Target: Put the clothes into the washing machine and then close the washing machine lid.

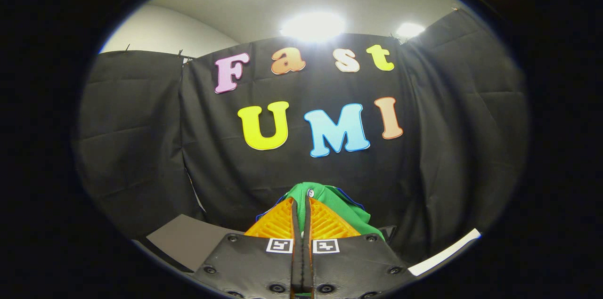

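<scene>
One green cloth garment (pixel 341 207), soft and bunched, with a small pale button showing near its top, sits pinched at the tips of the gripper (pixel 300 202). The two fingers are pressed together with barely a slit between them, and a fold of the fabric is caught in that slit; the rest of the cloth bulges just ahead of the tips and spills down over the right-hand finger. A thin blue edge shows along the garment's outline on either side.

The tongs point level or slightly upward, toward the black cloth wall (pixel 141 148) of the booth, so the garment is held up in the air, clear of any surface. Its loose bulk hangs forward and to the right of the pinch, not along the fingers.

Below and to the left of the fingers lies a flat grey panel (pixel 188 238); low to the right runs a white strip (pixel 445 252). I cannot tell whether either belongs to the washing machine. To my eye the carry is under way, and the drop into the drum is not yet done.
</scene>
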`<act>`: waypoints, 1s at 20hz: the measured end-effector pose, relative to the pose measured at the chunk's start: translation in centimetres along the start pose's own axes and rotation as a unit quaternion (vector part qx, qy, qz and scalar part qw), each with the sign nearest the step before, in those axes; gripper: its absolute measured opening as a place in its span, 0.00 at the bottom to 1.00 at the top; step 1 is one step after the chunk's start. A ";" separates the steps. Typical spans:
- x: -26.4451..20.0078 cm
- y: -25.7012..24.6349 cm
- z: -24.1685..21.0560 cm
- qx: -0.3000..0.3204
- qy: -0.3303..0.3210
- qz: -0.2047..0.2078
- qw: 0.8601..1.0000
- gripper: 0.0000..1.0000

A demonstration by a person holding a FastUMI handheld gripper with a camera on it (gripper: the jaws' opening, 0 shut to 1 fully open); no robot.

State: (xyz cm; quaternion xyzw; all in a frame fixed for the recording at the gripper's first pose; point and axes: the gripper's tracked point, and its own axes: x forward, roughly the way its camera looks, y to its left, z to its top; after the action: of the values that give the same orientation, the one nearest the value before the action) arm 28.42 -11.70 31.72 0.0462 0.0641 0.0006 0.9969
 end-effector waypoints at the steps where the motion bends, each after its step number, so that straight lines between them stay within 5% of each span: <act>1: 0.1 -0.3 -0.4 0.002 0.003 -0.001 1.000 0.01; 20: 4.0 -5.4 -15.1 0.026 0.083 -0.016 0.996 0.01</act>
State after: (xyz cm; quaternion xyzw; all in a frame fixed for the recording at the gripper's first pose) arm 30.38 -15.69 15.80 0.0713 0.1475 -0.0131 0.9864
